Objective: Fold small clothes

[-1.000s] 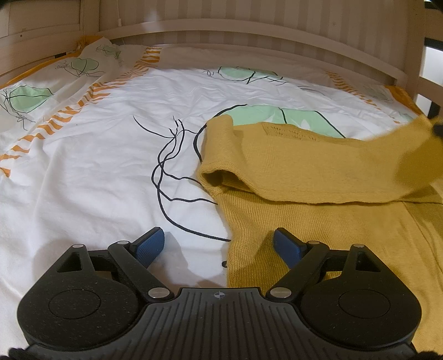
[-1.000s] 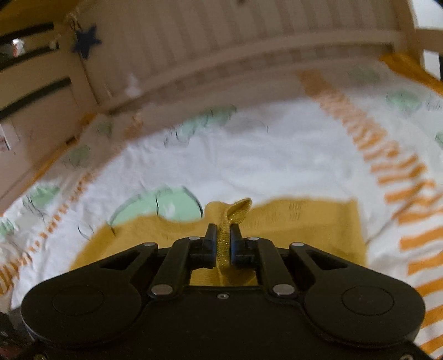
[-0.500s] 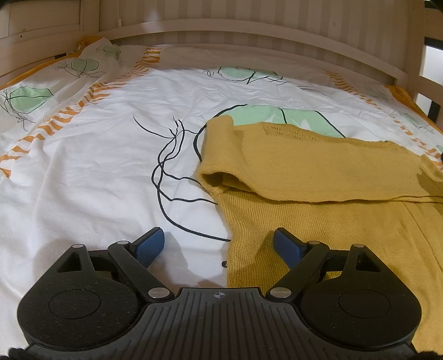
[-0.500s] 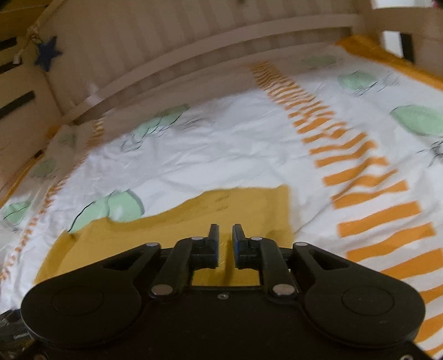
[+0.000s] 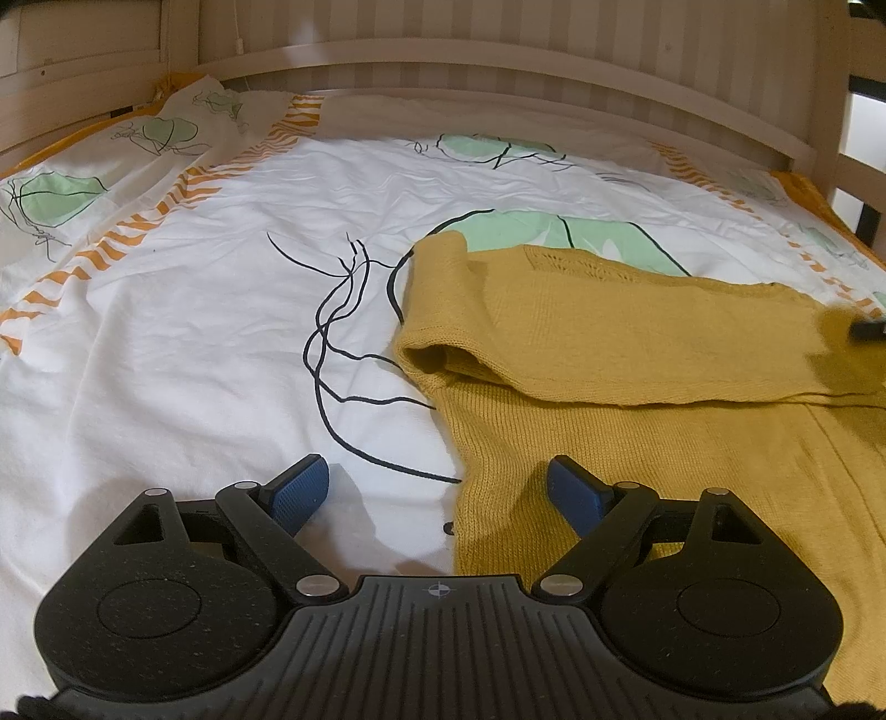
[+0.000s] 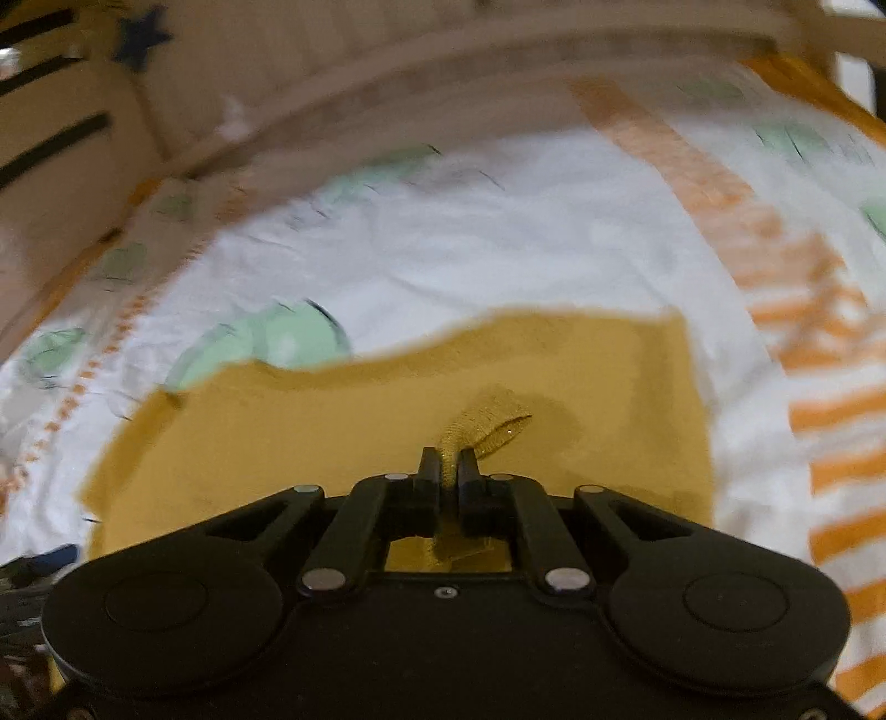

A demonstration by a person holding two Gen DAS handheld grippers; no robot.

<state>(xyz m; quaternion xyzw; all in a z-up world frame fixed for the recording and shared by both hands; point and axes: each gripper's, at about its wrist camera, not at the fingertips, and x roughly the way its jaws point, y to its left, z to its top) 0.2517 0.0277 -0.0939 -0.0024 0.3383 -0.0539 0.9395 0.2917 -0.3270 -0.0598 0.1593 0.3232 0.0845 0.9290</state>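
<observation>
Mustard-yellow knit sweater [image 5: 637, 343] lies flat on the bed sheet [image 5: 194, 332], toward the right side of the bed. Fine ribbed knit; a row of small openwork holes along its far edge. One layer folded across the top, its rolled edge forming a soft open tube at the left end. Lower body extends toward the near edge.

Sheet white, printed with green leaf shapes, black line drawing, orange stripes. Pale wooden bed frame [image 5: 498, 50] behind.

Left gripper [image 5: 437, 490] hovers low over the sweater's left edge, blue pads spread wide, nothing between them.

Right gripper [image 6: 447, 462]: jaws pinched tight on a small raised tuft of the yellow knit. That view is motion-blurred.
</observation>
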